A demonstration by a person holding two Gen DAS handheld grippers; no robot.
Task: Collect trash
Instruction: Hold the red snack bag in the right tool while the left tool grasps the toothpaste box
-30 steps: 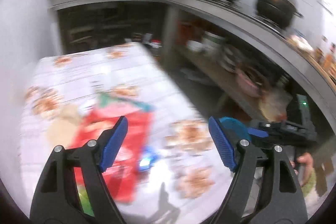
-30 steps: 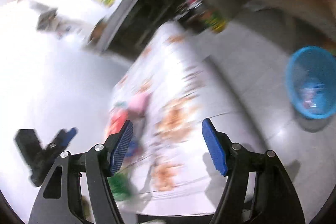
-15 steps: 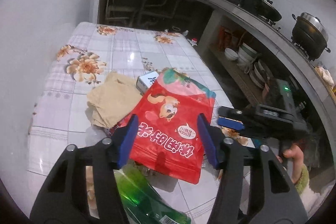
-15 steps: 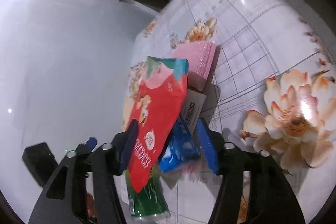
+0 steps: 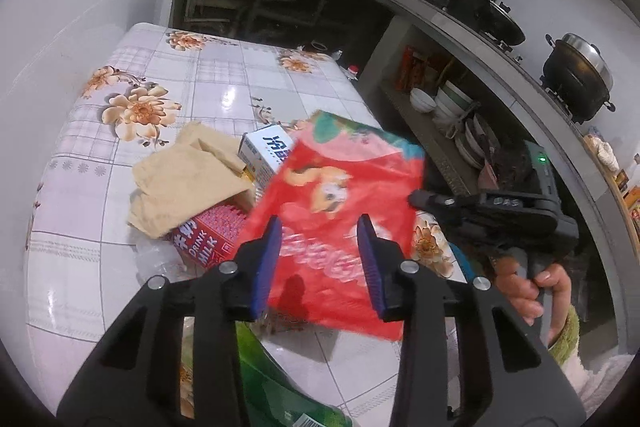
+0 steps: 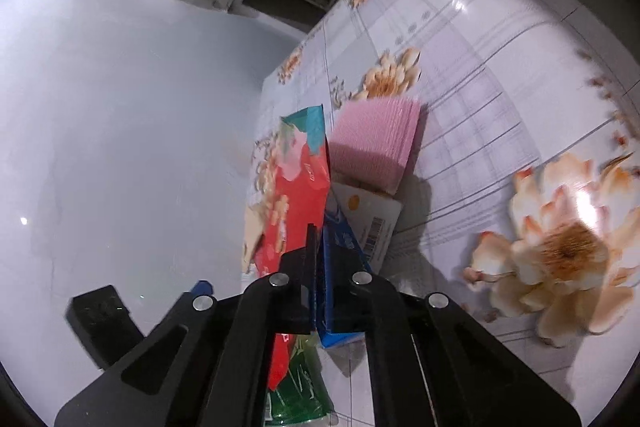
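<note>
The right tool (image 6: 320, 259) is clamped on the edge of the red snack bag (image 5: 340, 211), and possibly on the blue wrapper (image 6: 340, 267) pressed against it; which of the two the pads actually pinch I cannot tell. The left tool (image 5: 320, 263) hangs with its fingers apart over the bag's lower half, gripping nothing. The bag looks tilted off the bench (image 5: 224, 83), its image smeared by motion. To lift well, I judge the pinch should stay firm on the slippery film and rise slowly, so the flat bag peels away without dragging its neighbours. Around it lie a crumpled tan paper (image 5: 188, 179), a stiff red milk carton (image 5: 208, 239), a white box (image 5: 266, 151), a ribbed pink pad (image 6: 376, 143) and a glossy green packet (image 6: 300, 391) on the shiny floral cloth.
</note>
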